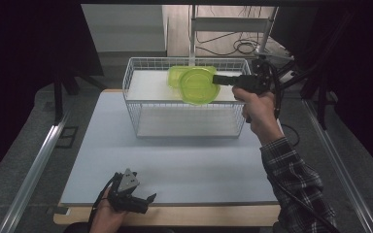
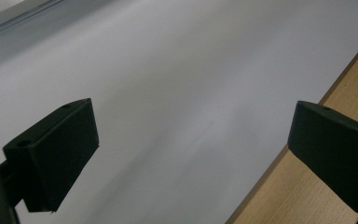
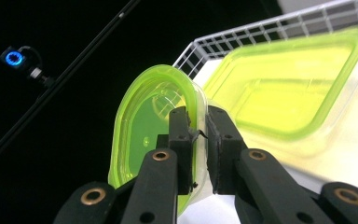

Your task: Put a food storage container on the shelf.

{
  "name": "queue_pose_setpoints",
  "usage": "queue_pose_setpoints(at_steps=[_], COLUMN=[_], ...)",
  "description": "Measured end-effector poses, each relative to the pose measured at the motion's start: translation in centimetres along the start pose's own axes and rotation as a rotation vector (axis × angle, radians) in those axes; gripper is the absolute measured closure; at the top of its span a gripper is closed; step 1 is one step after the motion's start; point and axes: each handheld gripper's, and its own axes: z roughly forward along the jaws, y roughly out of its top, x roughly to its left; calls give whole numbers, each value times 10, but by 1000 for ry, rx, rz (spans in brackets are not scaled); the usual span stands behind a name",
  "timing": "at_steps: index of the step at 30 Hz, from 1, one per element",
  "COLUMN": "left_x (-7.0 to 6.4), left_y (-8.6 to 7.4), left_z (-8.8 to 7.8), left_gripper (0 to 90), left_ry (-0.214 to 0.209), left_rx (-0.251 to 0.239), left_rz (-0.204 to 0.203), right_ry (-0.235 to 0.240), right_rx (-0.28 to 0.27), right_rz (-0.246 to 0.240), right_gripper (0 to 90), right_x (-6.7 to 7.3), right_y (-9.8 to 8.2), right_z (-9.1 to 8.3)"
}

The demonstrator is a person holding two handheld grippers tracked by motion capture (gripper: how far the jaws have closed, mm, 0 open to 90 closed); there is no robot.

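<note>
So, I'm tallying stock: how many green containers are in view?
2: an oval container held by its rim in the right gripper above the wire basket; a rectangular container behind it. Others may be hidden.

Dim room, dark surround; table point(image 1: 175, 160) evenly lit from above, soft shadows beneath the wire basket point(image 1: 184, 104); close views slightly blurred.

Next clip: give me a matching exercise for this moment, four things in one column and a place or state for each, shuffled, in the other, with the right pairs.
Things:
1. right gripper
2. left gripper
3. rectangular green container
4. wire basket

Places or states:
A. lies inside the basket
B. open, low at the table's near edge
C. stands at the far end of the table
D. fingers shut on the rim of the oval green container, held above the basket

Pairs: 1-D, 2-B, 3-A, 4-C
</note>
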Motion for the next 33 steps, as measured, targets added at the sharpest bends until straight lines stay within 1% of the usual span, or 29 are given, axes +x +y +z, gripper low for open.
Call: queue_pose_setpoints(at_steps=[2, 3, 4, 6, 7, 10, 12, 13, 17, 19, 25, 26, 30, 32, 33], left_x=[0, 0, 0, 0, 0, 0, 0, 0, 0, 0, 0, 0, 0, 0, 0], left_y=[0, 0, 0, 0, 0, 0, 0, 0, 0, -1, -1, -1, -1, -1, -1], left_z=[0, 0, 0, 0, 0, 0, 1, 1, 1, 1, 2, 1, 2, 2, 2], left_gripper=[16, 16, 16, 16, 16, 16, 16, 16, 16, 16, 16, 16, 17, 17, 17], left_ry=[0, 0, 0, -1, -3, -4, -4, -5, -6, -7, -10, -11, -12, -12, -12], left_rx=[-1, -1, -1, 0, 1, 2, 2, 2, 6, 7, 10, 10, 10, 13, 15], left_rz=[0, 3, 3, 3, 1, 2, 1, 1, 1, 4, 3, 4, 4, 6, 7], right_ry=[-13, -27, -27, -46, -46, -88, -95, -109, -120, -141, -162, -159, -164, -215, -215], right_rx=[-13, -21, -21, -36, -36, -52, -56, -64, -69, -75, -80, -86, -97, -94, -94], right_rz=[2, 5, 5, 3, 3, -6, -4, 0, 10, 17, 40, 49, 56, 26, 26], right_gripper=[810, 811, 811, 810, 810, 810, 810, 810, 810, 809, 809, 809, 800, 786, 786], right_x=[0, 0, 0, 0, 0, 0, -1, -3, -6, -10, -17, -19, -20, -18, -18], right_y=[6, 12, 12, 20, 20, 30, 32, 36, 39, 42, 44, 44, 44, 44, 44], right_z=[3, 6, 6, 11, 11, 18, 19, 23, 29, 34, 44, 46, 48, 50, 50])
